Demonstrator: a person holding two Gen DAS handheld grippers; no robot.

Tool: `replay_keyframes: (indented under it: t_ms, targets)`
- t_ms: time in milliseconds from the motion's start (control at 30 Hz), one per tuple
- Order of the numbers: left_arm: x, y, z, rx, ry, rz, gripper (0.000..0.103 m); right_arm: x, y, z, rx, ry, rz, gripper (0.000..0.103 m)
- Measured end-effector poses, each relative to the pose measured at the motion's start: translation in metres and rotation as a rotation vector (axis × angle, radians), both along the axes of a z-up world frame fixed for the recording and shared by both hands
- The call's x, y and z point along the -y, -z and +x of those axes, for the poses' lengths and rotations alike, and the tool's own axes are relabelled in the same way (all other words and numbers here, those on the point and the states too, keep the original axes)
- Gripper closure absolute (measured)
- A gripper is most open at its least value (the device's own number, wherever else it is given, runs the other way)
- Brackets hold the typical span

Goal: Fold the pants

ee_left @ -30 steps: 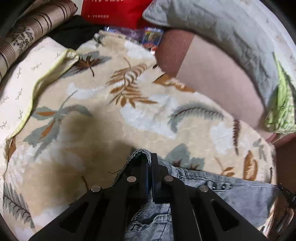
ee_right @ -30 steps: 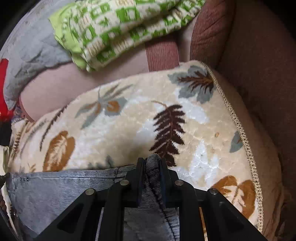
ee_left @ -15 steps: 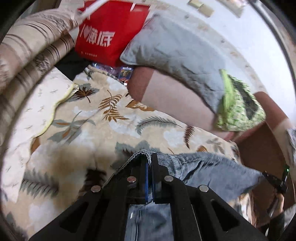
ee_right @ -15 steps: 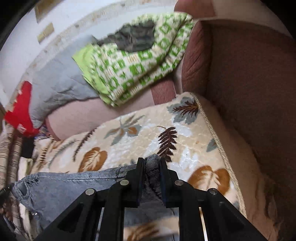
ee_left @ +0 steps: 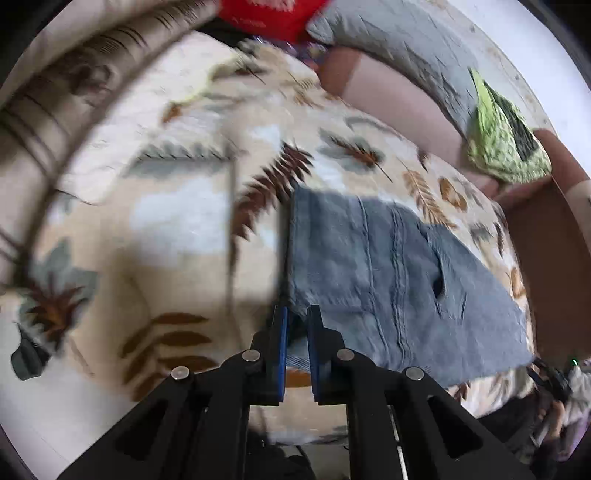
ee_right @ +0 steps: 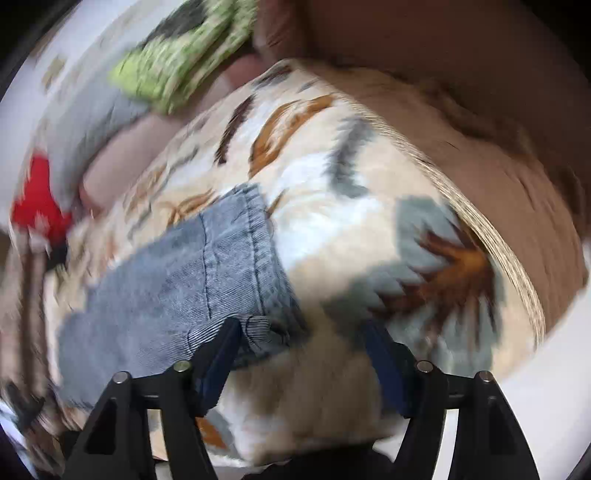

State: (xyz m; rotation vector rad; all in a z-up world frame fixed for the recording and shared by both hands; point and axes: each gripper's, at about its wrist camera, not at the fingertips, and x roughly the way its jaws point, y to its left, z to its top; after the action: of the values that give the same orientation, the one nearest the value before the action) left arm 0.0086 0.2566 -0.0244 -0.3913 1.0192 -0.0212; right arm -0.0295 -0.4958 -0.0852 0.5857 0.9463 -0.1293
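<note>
The faded blue denim pants [ee_left: 402, 280] lie as a flat, compact rectangle on the cream plush blanket printed with brown and grey-blue leaves [ee_left: 177, 221] that covers the sofa seat, so at least one fold looks done; whether another fold or only a smoothing is left cannot be settled from these pictures. The left gripper [ee_left: 295, 343] has its blue-padded fingers a narrow gap apart, and the near left corner of the denim sits right at that gap; the pads do not appear to press on it, so I judge the corner freed or nearly so, though the blur leaves some doubt. The right gripper [ee_right: 303, 354] stands with its fingers wide apart, and the near right corner of the pants [ee_right: 177, 280] rests loose between them, touching the left finger only. The left wrist view shows the whole upper face of the folded bundle, with its seams and a small dark tear, and beyond it a grey quilted cushion [ee_left: 391, 40], a green-and-white patterned cloth [ee_left: 506, 144] and a red bag [ee_left: 269, 14] at the far edge. The right wrist view shows instead the stitched hem at the right end, the blanket's corded beige edging [ee_right: 491, 236] and the brown sofa upholstery [ee_right: 461, 66] to the right.
</note>
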Motion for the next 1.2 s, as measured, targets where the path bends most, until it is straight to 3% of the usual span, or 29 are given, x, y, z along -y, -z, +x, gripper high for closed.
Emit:
replay_keyframes:
  t_ms: [100,167,233,333,467,567,667,733,800,833,900,933,1000,1100,1200]
  targets:
    - [0.012,-0.028,-0.005,0.080,-0.009,0.045,0.082,0.007,-0.020,-0.012,0.059,0.049,0.007,0.030]
    - [0.036,-0.041,-0.003,0.124,0.050,0.067,0.072,0.005,-0.030,-0.004,0.068,0.028,0.001,0.030]
    - [0.059,-0.041,0.000,0.136,0.095,0.092,0.070,0.001,-0.042,0.012,0.085,0.017,-0.012,0.030]
    - [0.095,-0.023,0.013,0.127,0.155,0.169,0.070,-0.004,-0.043,0.060,0.049,-0.039,-0.013,0.030]
    - [0.113,0.037,0.036,-0.017,0.137,0.284,0.070,-0.011,-0.018,0.125,-0.090,-0.093,-0.142,0.031]
    - [0.103,0.059,0.033,-0.022,0.086,0.271,0.066,-0.024,-0.008,0.148,-0.154,-0.163,-0.211,0.087]
    - [0.100,0.060,0.032,-0.007,0.088,0.275,0.063,-0.041,-0.030,0.150,-0.106,-0.201,-0.324,0.090]
    - [0.099,0.062,0.033,-0.002,0.084,0.273,0.062,-0.042,-0.050,0.147,-0.036,-0.174,-0.372,0.090]
    - [0.097,0.063,0.034,0.004,0.076,0.264,0.062,-0.039,-0.051,0.146,-0.002,-0.143,-0.382,0.089]
    - [0.097,0.063,0.032,0.007,0.077,0.264,0.062,-0.040,-0.043,0.151,-0.009,-0.145,-0.375,0.087]
    - [0.096,0.063,0.030,0.009,0.080,0.267,0.061,-0.040,-0.007,0.162,-0.148,-0.172,-0.370,0.076]
    - [0.096,0.062,0.030,0.010,0.079,0.264,0.061,-0.037,-0.005,0.159,-0.139,-0.154,-0.358,0.072]
    - [0.097,0.057,0.029,0.016,0.070,0.265,0.061,-0.031,-0.019,0.142,-0.089,-0.085,-0.379,0.043]
    - [0.096,0.030,0.018,0.076,0.027,0.256,0.062,-0.038,-0.059,0.099,0.035,-0.041,-0.410,0.040]
    - [0.104,0.003,0.010,0.166,0.027,0.251,0.062,-0.060,-0.072,0.074,0.083,-0.127,-0.302,0.037]
